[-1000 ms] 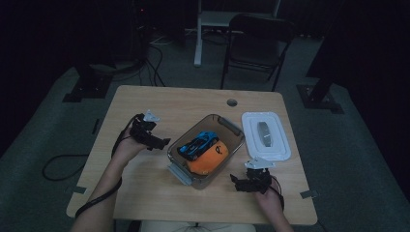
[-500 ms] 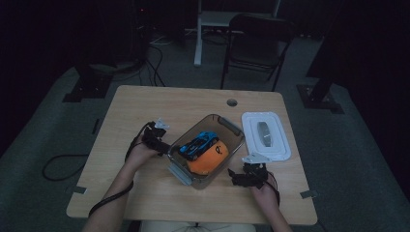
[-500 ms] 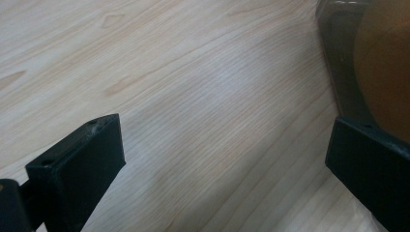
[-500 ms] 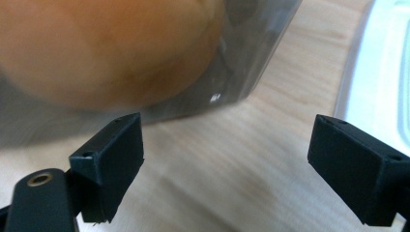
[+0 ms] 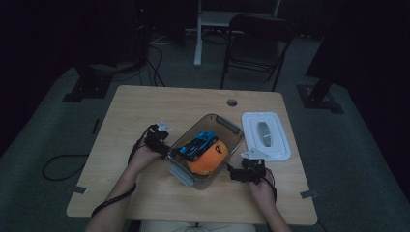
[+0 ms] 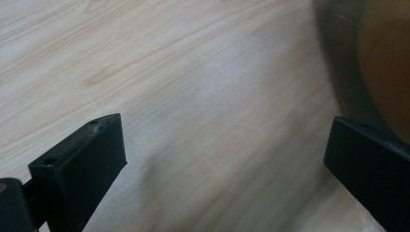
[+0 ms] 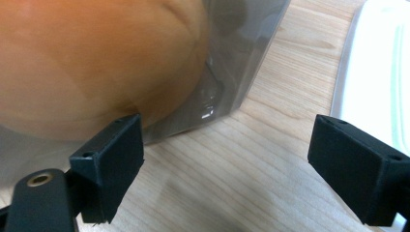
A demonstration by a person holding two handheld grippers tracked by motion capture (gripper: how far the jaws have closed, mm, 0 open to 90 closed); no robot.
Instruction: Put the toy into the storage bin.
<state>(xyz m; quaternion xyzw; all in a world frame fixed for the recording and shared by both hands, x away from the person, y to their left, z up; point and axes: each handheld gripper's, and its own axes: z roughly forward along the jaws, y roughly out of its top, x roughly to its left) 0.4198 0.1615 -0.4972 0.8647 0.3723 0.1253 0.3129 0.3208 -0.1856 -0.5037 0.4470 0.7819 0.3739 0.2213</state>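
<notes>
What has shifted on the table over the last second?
The left claw moved in toward the clear plastic box and now sits at its left wall, open. The right claw edged closer to the box too. The box, blue toy car, orange ball and white lid stayed put.

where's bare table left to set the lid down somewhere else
Free: the far strip behind the clear bin up to the cable hole, and the far left corner. Crowded: both bin sides, with the left gripper, right gripper and white lid.
</notes>
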